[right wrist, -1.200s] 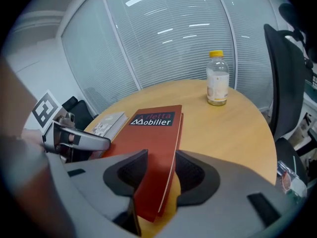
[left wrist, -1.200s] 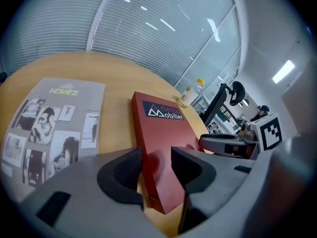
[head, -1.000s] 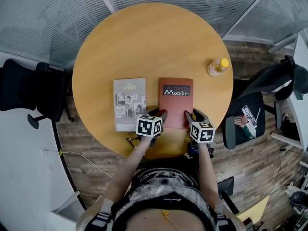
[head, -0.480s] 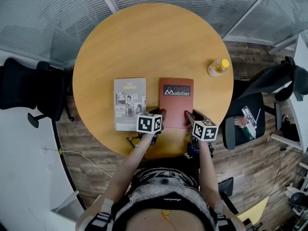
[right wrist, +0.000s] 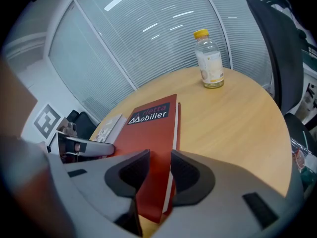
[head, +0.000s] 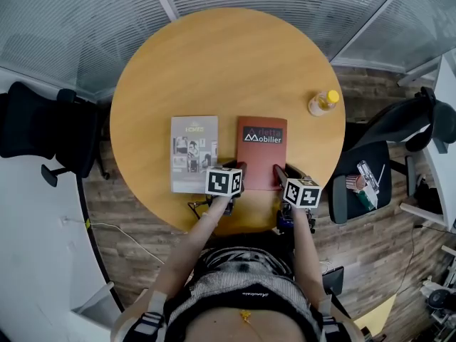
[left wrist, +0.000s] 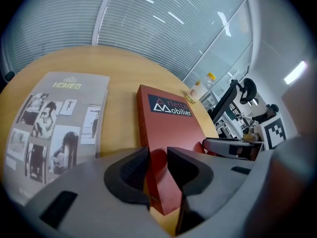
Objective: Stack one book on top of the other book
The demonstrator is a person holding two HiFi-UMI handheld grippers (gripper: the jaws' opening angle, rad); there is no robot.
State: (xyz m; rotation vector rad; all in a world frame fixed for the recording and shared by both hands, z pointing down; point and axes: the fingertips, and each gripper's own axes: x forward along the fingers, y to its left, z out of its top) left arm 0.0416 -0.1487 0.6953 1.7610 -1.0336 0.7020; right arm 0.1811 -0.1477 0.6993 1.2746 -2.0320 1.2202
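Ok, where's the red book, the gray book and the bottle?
red book [head: 260, 164]: head view, middle of its cover.
gray book [head: 194, 154]: head view, middle of its cover.
bottle [head: 320, 104]: head view, its clear body.

Bright, even light, soft shadows; fisheye bending, dark vignetted corners.

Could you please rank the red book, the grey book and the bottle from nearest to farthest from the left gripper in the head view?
1. Red book: near corner between the jaws of the left gripper, which have just been closing.
2. Grey book: just left of it.
3. Bottle: far right on the table.
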